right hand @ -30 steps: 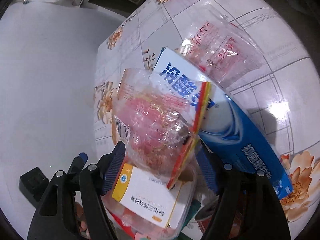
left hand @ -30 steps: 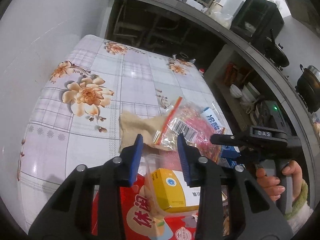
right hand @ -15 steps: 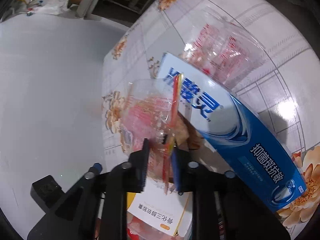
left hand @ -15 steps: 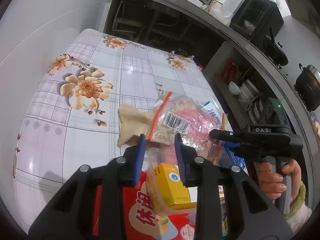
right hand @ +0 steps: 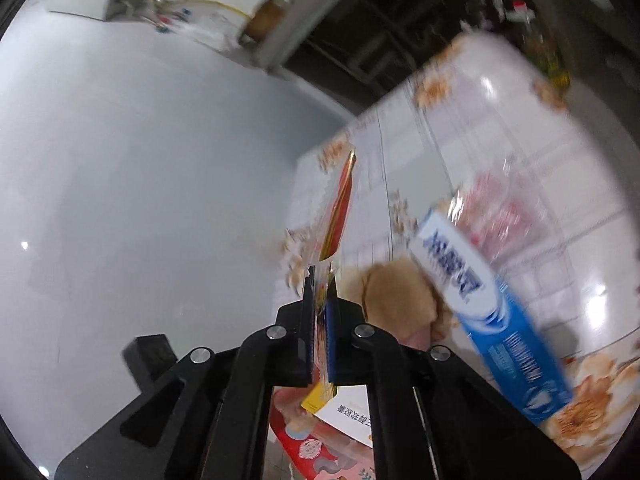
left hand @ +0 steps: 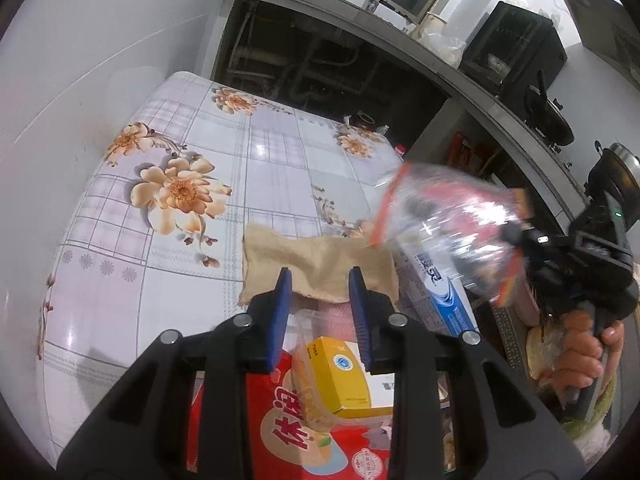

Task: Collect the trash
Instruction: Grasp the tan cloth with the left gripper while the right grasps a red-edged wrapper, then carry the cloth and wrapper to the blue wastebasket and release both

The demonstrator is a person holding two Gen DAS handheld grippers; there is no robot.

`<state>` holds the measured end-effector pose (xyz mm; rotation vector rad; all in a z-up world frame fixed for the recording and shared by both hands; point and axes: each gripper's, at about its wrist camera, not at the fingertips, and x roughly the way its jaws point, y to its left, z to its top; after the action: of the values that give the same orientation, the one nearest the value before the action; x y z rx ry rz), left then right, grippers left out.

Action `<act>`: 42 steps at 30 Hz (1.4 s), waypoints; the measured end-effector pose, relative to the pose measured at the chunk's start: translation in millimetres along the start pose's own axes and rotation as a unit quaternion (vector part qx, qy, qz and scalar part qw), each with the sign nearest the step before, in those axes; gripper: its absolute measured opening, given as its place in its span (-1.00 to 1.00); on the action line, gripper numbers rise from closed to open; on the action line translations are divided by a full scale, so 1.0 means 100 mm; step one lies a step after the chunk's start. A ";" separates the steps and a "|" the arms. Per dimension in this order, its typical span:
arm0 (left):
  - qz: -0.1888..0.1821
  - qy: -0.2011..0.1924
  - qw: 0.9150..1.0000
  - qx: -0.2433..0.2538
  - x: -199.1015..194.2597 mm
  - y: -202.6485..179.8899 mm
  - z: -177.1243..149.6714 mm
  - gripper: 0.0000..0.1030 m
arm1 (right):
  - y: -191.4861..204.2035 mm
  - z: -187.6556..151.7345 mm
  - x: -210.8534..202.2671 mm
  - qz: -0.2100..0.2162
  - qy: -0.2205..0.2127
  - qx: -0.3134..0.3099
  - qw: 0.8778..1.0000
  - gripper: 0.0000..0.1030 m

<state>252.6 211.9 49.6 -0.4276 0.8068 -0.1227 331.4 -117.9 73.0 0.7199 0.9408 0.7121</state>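
Aloft, zip bag (right hand: 338, 216) (blurred) between right tongs (right hand: 321, 292).

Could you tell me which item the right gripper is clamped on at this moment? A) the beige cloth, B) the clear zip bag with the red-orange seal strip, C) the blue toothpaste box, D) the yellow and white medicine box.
B: the right gripper is shut on the clear zip bag, which is lifted above the table, while the toothpaste box and the beige cloth lie on it.
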 end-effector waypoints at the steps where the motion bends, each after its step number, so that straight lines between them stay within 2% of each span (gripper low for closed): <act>1: 0.001 0.001 1.000 0.001 0.00 -0.02 0.02 -0.47 | 0.00 0.02 -0.14 0.001 -0.015 -0.005 1.000 -0.91; 7: 0.007 0.030 0.999 0.040 0.13 -0.28 0.16 -0.46 | -0.21 0.07 -0.80 -0.008 -0.086 -0.009 0.996 -0.91; 9: 0.007 0.052 0.997 0.059 0.25 -0.36 0.18 -0.34 | -0.31 0.07 -0.95 -0.011 -0.099 -0.003 0.995 -0.91; 12: 0.020 0.091 0.993 0.074 0.54 -0.45 0.22 0.10 | -0.51 -0.03 -1.14 -0.014 -0.108 0.013 0.994 -0.91; 13: 0.018 0.109 0.991 0.080 0.66 -0.48 0.23 0.27 | -0.57 -0.05 -1.16 -0.015 -0.107 0.018 0.994 -0.91; 17: 0.061 0.174 0.976 0.114 1.17 -0.59 0.26 0.29 | -0.78 -0.14 -1.22 -0.014 -0.106 0.038 0.994 -0.91; 19: 0.081 0.191 0.969 0.132 1.35 -0.63 0.26 0.28 | -0.88 -0.17 -1.23 -0.011 -0.105 0.049 0.993 -0.91; 21: 0.102 0.206 0.963 0.139 1.51 -0.63 0.26 0.21 | -0.95 -0.20 -1.23 -0.009 -0.105 0.055 0.993 -0.91; 24: 0.118 0.221 0.957 0.145 1.62 -0.62 0.24 -0.19 | -1.02 -0.22 -1.25 -0.007 -0.106 0.061 0.993 -0.91; 28: 0.121 0.215 0.959 0.140 1.59 -0.63 0.25 -0.66 | -1.09 -0.25 -1.28 -0.003 -0.106 0.067 0.992 -0.91; 31: 0.127 0.197 0.960 0.151 1.50 -0.67 0.27 -0.85 | -1.11 -0.25 -1.29 -0.001 -0.108 0.067 0.992 -0.91; 34: 0.137 0.168 0.964 0.156 1.37 -0.70 0.34 -0.87 | -1.10 -0.28 -1.31 -0.002 -0.111 0.067 0.992 -0.91; 38: 0.132 0.131 0.973 0.134 1.09 -0.69 0.48 -0.88 | -1.08 -0.30 -1.37 -0.001 -0.118 0.064 0.991 -0.91; 42: 0.123 0.105 0.978 0.134 0.83 -0.77 0.54 -0.88 | -1.05 -0.35 -1.50 0.001 -0.130 0.061 0.990 -0.91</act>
<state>352.9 137.5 58.7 -0.0582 1.0286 -0.0447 262.1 -288.2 43.1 0.8995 0.7484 0.5485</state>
